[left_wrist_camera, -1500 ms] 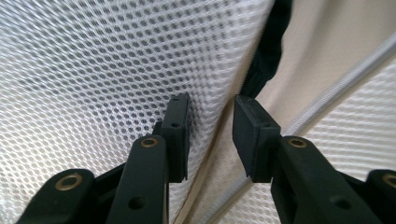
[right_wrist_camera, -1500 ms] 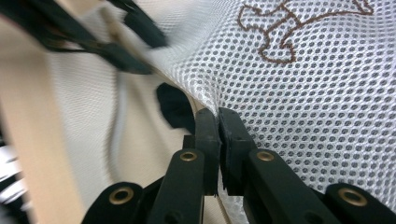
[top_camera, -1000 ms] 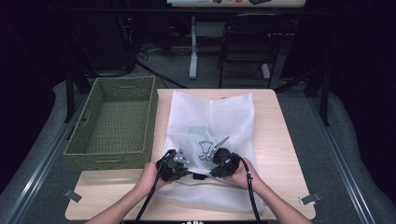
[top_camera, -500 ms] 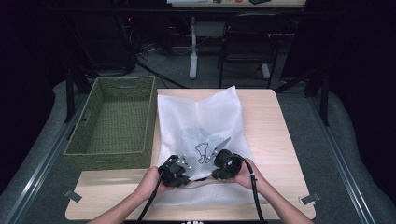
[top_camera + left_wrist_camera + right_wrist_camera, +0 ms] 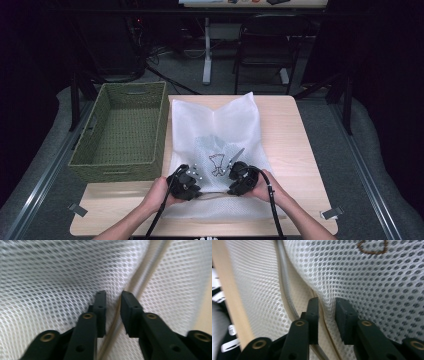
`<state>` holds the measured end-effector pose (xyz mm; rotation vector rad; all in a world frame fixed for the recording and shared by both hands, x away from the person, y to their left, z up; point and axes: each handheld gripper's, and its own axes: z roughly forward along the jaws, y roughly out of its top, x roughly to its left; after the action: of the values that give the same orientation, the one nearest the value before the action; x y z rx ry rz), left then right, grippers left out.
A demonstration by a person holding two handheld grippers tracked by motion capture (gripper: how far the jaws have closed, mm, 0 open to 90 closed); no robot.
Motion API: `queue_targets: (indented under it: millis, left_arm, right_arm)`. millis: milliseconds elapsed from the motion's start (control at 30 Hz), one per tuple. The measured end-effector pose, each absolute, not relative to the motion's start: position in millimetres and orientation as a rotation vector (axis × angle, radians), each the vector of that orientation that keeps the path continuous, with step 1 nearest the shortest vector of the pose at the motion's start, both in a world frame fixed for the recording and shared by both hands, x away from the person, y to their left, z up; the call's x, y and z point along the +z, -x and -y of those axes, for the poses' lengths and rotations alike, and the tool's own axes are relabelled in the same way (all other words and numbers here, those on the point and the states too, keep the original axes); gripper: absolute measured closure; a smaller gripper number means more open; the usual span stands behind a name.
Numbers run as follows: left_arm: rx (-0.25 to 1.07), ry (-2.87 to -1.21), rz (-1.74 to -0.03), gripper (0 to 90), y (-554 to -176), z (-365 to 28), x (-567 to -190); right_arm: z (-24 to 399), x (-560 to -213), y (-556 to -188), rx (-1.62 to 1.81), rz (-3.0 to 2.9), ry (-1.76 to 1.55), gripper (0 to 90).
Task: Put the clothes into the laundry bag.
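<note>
Both grippers' jaws, just opening, straddle the mesh bag [image 5: 220, 135] edge beside the wicker basket [image 5: 122, 131].

Mesh bag [image 5: 220, 130] lies on the table [image 5: 290, 145], basket [image 5: 122, 132] at its left

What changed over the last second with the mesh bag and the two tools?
The white mesh bag was drawn toward the person; its far edge now falls short of the table's far edge. Both the left tool and the right tool have just been opening, the bag's near edge between their jaws. The green basket stayed put.
</note>
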<state>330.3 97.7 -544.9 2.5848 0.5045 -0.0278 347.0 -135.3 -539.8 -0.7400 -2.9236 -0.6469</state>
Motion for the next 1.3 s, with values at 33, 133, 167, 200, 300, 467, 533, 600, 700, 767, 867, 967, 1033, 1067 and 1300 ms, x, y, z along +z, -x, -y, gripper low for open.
queue_targets:
  millis: [33, 133, 167, 200, 300, 467, 533, 600, 700, 767, 867, 967, 1033, 1067, 1300]
  left_arm:
    - [-0.029, -2.575, -0.511, 70.3, -328.4, -101.2, -540.8]
    - [-0.047, -2.546, -0.524, 62.6, -323.9, -109.3, -531.6]
    - [-0.044, -2.533, -0.538, 59.3, -321.9, -113.0, -528.9]
    - [-0.048, -2.51, -0.567, 55.2, -319.2, -118.5, -526.2]
    - [-0.018, -2.481, -0.654, 42.3, -311.7, -133.9, -522.1]
    - [0.003, -2.425, -0.838, 29.6, -302.9, -162.9, -522.0]
    - [0.021, -2.425, -0.892, 24.2, -299.5, -171.5, -522.8]
    - [0.039, -2.422, -0.958, 21.2, -294.5, -180.0, -524.2]
    - [0.042, -2.419, -1.022, 19.5, -288.8, -187.5, -526.8]
    - [0.022, -2.429, -1.061, 19.2, -285.9, -191.3, -531.4]
    - [-0.009, -2.453, -1.087, 19.9, -283.5, -191.4, -537.5]
    - [-0.017, -2.484, -1.086, 22.4, -282.5, -187.4, -543.5]
    - [-0.012, -2.498, -1.079, 24.5, -281.7, -185.7, -545.5]
    - [-0.016, -2.497, -1.081, 25.8, -281.1, -184.7, -546.6]
    - [0.017, -2.511, -1.071, 38.4, -281.3, -180.2, -550.2]
  right_arm:
    - [137.2, -535.8, -346.7, -0.665, 2.919, 0.732, 68.5]
    - [140.5, -521.1, -344.5, -0.719, 2.926, 0.704, 60.7]
    - [141.2, -517.4, -344.1, -0.736, 2.927, 0.701, 58.2]
    - [141.6, -513.1, -343.2, -0.758, 2.935, 0.698, 53.6]
    - [142.1, -501.9, -339.3, -0.829, 2.944, 0.7, 44.1]
    - [135.1, -494.9, -333.7, -0.892, 2.978, 0.692, 31.7]
    - [131.9, -493.0, -331.1, -0.923, 3.002, 0.675, 31.3]
    - [129.0, -491.6, -328.7, -0.943, 3.001, 0.665, 31.1]
    - [125.1, -490.1, -326.6, -0.971, 2.998, 0.652, 30.7]
    - [121.2, -489.4, -325.5, -0.99, 2.993, 0.653, 30.2]
    - [115.2, -490.8, -325.5, -1.004, 2.996, 0.639, 29.9]
    - [106.5, -492.8, -325.3, -1.014, 3.001, 0.628, 30.7]
    - [102.3, -493.8, -326.0, -1.024, 3.004, 0.609, 31.8]
    - [99.8, -494.3, -326.0, -1.023, 3.004, 0.606, 32.1]
    - [80.4, -499.6, -323.2, -1.027, 3.009, 0.556, 34.6]
